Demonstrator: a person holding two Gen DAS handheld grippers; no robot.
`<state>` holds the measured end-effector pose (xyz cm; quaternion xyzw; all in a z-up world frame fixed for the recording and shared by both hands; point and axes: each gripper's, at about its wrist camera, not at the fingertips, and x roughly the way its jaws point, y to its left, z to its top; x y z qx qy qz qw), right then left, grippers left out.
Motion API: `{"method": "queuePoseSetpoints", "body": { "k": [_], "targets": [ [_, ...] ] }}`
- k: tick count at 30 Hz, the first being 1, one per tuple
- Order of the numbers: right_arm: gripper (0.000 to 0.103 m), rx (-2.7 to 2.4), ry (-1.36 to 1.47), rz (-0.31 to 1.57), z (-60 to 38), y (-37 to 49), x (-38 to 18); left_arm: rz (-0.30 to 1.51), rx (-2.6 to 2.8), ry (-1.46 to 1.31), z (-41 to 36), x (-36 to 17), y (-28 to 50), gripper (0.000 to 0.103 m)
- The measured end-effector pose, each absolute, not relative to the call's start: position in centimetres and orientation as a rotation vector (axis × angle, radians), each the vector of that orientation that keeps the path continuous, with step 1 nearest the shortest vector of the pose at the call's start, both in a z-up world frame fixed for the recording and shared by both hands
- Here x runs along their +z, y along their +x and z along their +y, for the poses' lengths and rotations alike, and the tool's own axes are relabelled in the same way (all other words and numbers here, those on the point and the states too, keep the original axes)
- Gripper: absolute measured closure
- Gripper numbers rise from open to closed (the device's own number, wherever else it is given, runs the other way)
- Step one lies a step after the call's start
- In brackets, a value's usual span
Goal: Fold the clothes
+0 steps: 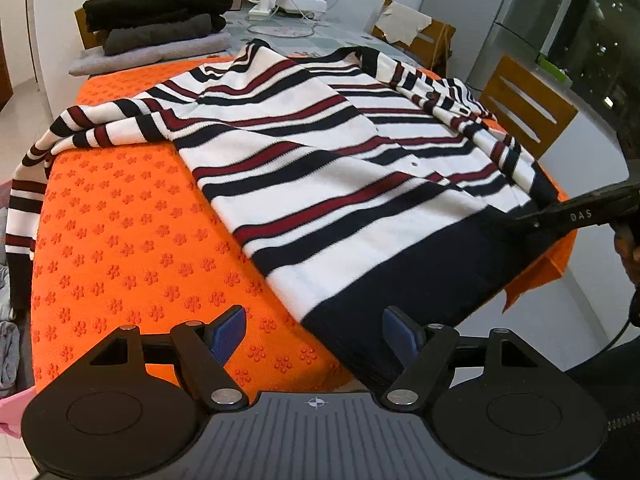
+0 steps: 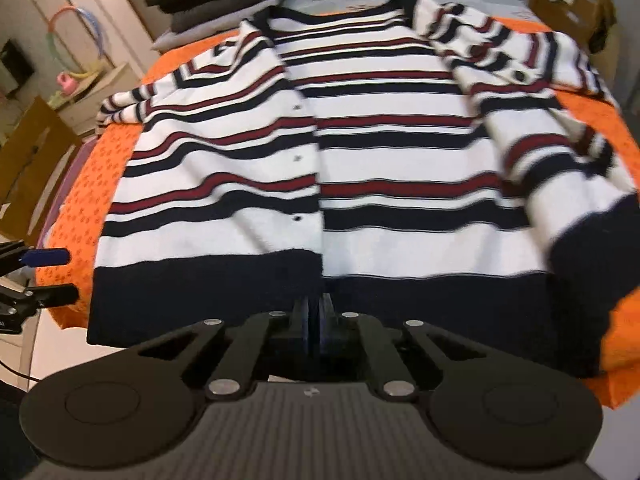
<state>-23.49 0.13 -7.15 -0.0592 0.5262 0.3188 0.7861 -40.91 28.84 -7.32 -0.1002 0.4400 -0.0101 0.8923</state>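
Observation:
A white cardigan [image 1: 320, 168] with navy and red stripes and a wide navy hem lies open on an orange flower-patterned cloth [image 1: 120, 232] on the table. It also fills the right wrist view [image 2: 360, 152]. My left gripper [image 1: 314, 332] is open and empty, just above the near left corner of the navy hem. My right gripper [image 2: 316, 320] is shut on the navy hem at its middle front edge. It shows in the left wrist view [image 1: 568, 216] at the hem's right end. The left gripper shows in the right wrist view [image 2: 56, 276], open at the hem's left corner.
A stack of dark folded clothes [image 1: 160, 12] sits at the table's far left. A white power strip with cables [image 1: 280, 4] lies at the far end. Wooden chairs [image 1: 524, 104] stand along the right side. One striped sleeve [image 1: 24, 216] hangs over the left table edge.

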Motion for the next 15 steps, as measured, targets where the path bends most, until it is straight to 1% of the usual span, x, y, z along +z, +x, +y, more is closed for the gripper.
{"method": "queuePoseSetpoints", "body": {
  "k": [4,6,11,15],
  "targets": [
    [0.093,0.763,-0.186,1.157,0.6,-22.6,-6.8,0.912,-0.007,-0.207,28.7,-7.2,-40.7,0.026],
    [0.086,0.793,-0.207,1.120,1.4,-21.5,-5.5,0.908,0.013,-0.214,28.5,-7.0,-40.6,0.026],
    [0.083,0.878,-0.204,1.035,3.4,-16.0,-2.1,0.888,0.094,-0.253,27.9,-6.4,-40.3,0.026],
    [0.082,0.952,-0.195,1.002,5.8,-10.0,-1.0,0.866,0.203,-0.315,27.0,-5.9,-40.2,0.026]
  ]
}}
